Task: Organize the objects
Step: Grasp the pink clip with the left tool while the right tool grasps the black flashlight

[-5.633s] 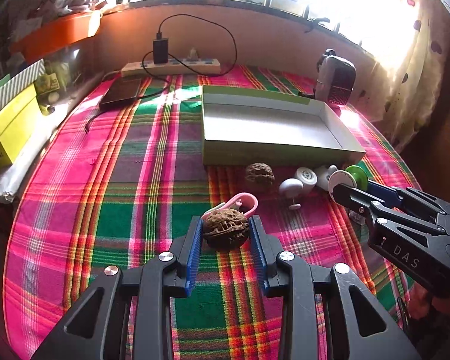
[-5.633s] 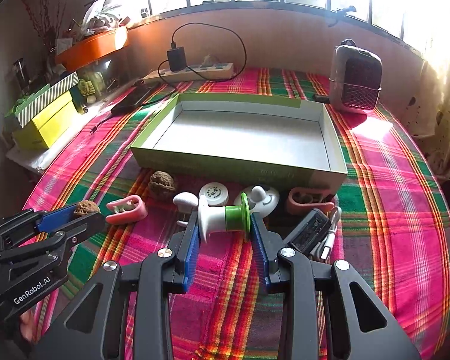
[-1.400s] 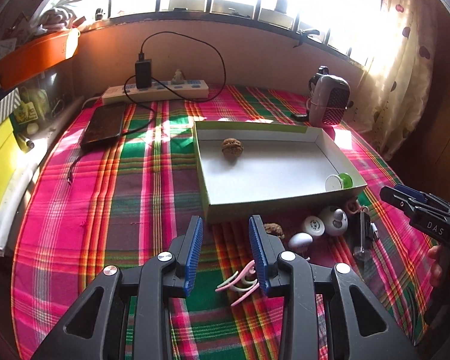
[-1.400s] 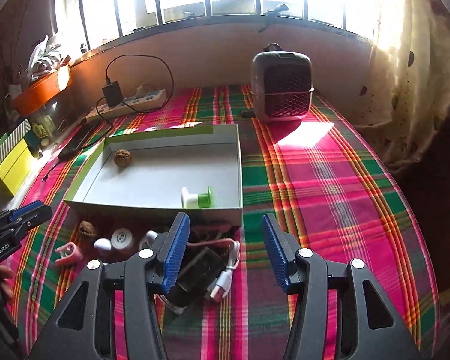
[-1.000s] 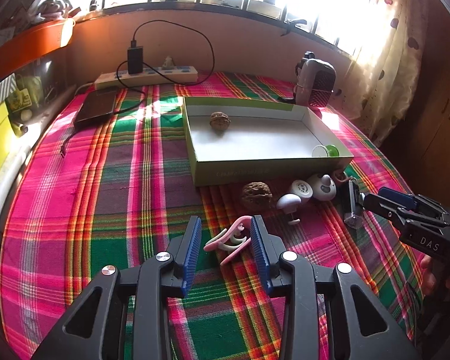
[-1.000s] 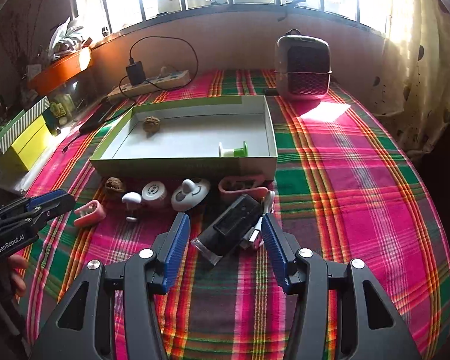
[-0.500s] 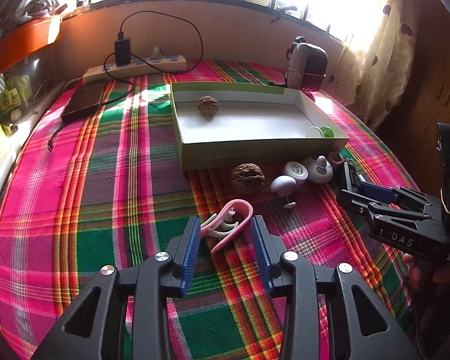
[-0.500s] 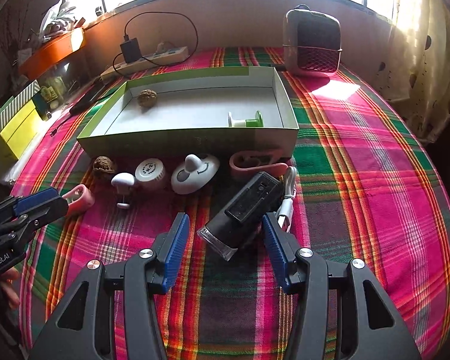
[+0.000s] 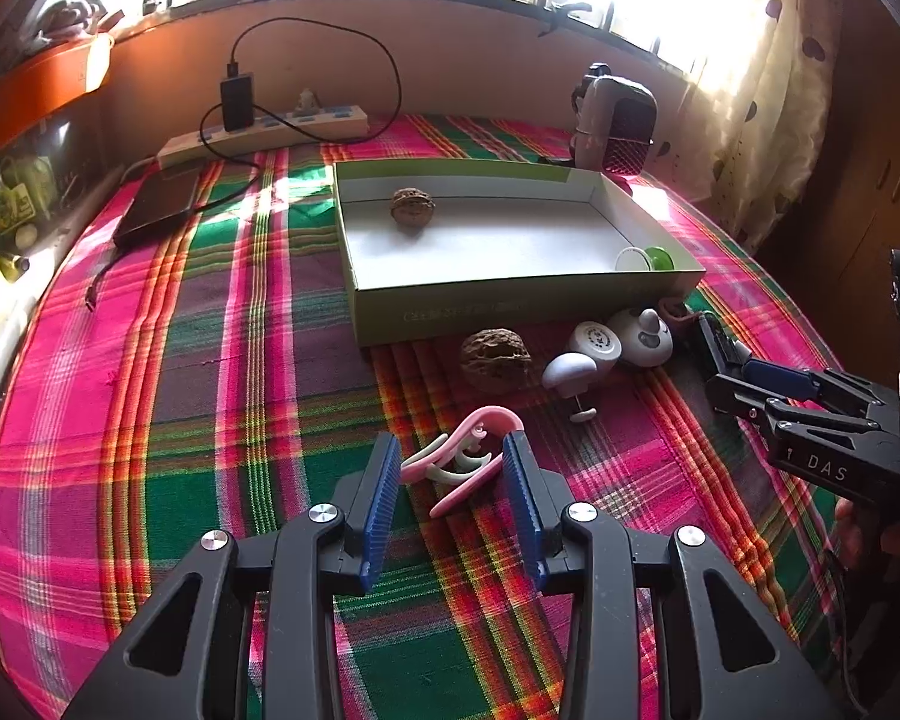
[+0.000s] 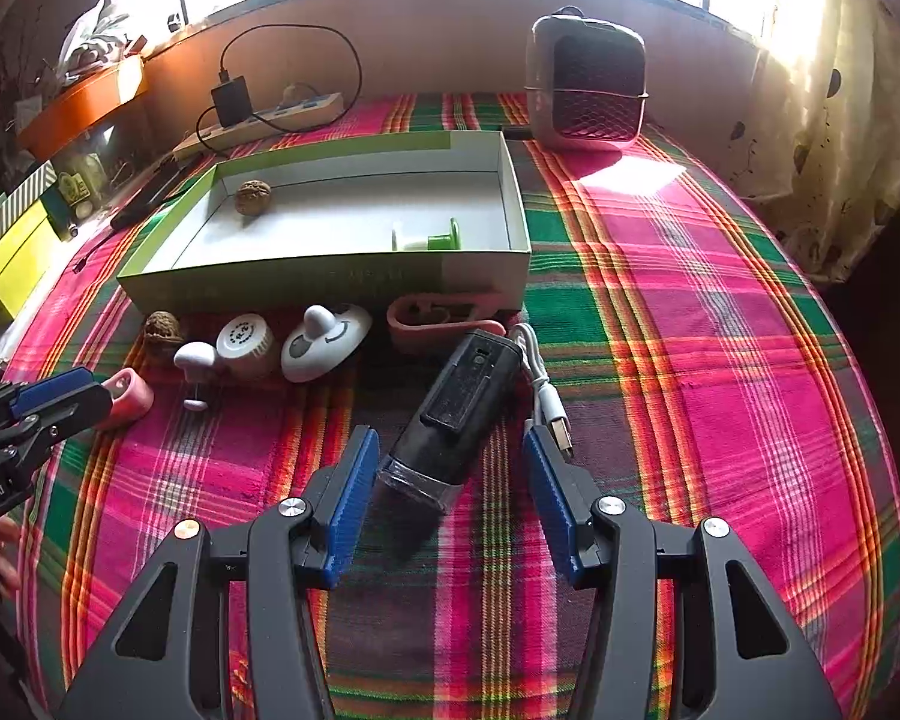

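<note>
My left gripper (image 9: 453, 462) is open low over the plaid cloth, and a pink and white clip (image 9: 462, 462) lies between its blue pads. My right gripper (image 10: 450, 462) is open around the near end of a black device (image 10: 456, 414) that lies beside a white USB cable (image 10: 540, 384). The green and white box (image 9: 510, 300) holds a walnut (image 9: 412, 208) and a green and white spool (image 9: 645, 258). In front of the box lie a second walnut (image 9: 495, 357), three white knobs (image 9: 597, 342) and a pink holder (image 10: 444, 318).
A small heater (image 10: 585, 84) stands behind the box at the right. A power strip (image 9: 270, 126) with a charger and a dark tablet (image 9: 159, 204) lie at the back left. A yellow box (image 10: 12, 258) sits past the table's left edge, and a curtain hangs at the right.
Both grippers have come down and closer to the cloth. The pink clip now lies between the left jaws and the black device between the right jaws. The walnut and spool, held earlier, lie in the box.
</note>
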A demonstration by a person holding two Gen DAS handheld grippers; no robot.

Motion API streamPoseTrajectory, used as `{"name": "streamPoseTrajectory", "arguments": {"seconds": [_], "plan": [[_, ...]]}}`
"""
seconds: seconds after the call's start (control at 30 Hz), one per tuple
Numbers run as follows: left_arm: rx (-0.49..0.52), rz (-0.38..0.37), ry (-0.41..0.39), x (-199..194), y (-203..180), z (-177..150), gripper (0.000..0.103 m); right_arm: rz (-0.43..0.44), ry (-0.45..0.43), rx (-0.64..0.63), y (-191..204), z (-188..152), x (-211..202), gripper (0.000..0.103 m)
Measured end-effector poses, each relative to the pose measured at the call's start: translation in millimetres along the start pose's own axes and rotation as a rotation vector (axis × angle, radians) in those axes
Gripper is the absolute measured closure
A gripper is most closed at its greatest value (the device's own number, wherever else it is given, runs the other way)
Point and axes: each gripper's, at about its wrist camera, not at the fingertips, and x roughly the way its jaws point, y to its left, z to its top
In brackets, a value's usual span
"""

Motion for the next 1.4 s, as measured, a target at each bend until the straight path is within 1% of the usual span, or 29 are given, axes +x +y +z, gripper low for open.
{"name": "streamPoseTrajectory", "arguments": {"seconds": [0.17,0.3,0.4,0.43,0.47,0.6,0.67,0.87,1.17,1.4], "plan": [[0.013,-0.005,0.003,0.8,-4.2,-0.5,0.069,-0.042,-0.011,-0.017,-3.1,-5.4,-1.5,0.052],[0.008,-0.004,0.003,1.2,-5.3,0.2,0.069,-0.033,-0.024,-0.019,-5.1,-6.9,-2.6,0.052],[0.009,-0.003,0.012,2.4,-4.9,-0.1,0.069,-0.021,-0.050,-0.017,-7.3,-6.1,-6.9,0.052],[0.007,-0.003,0.017,3.6,-4.8,-0.7,0.069,-0.019,-0.058,-0.018,-7.4,-6.1,-8.4,0.055],[0.006,-0.002,0.021,5.0,-4.8,-1.3,0.069,-0.011,-0.063,-0.020,-7.1,-5.8,-8.9,0.061],[0.007,0.002,0.039,9.5,-6.0,-4.0,0.069,0.000,-0.041,-0.028,-4.7,-4.7,-4.1,0.064],[0.009,0.003,0.040,10.5,-6.9,-4.3,0.069,0.015,-0.039,-0.022,-5.4,-3.7,-3.2,0.070],[0.008,0.003,0.041,11.4,-7.5,-4.5,0.069,0.039,-0.039,-0.019,-7.0,-5.5,-4.6,0.073],[0.011,0.008,0.043,12.2,-9.5,-3.1,0.069,0.113,-0.020,-0.074,0.2,-12.9,-12.3,0.073],[0.050,0.023,0.050,16.3,-17.7,0.2,0.069,0.105,-0.002,-0.098,2.4,-11.4,-7.9,0.073]]}}
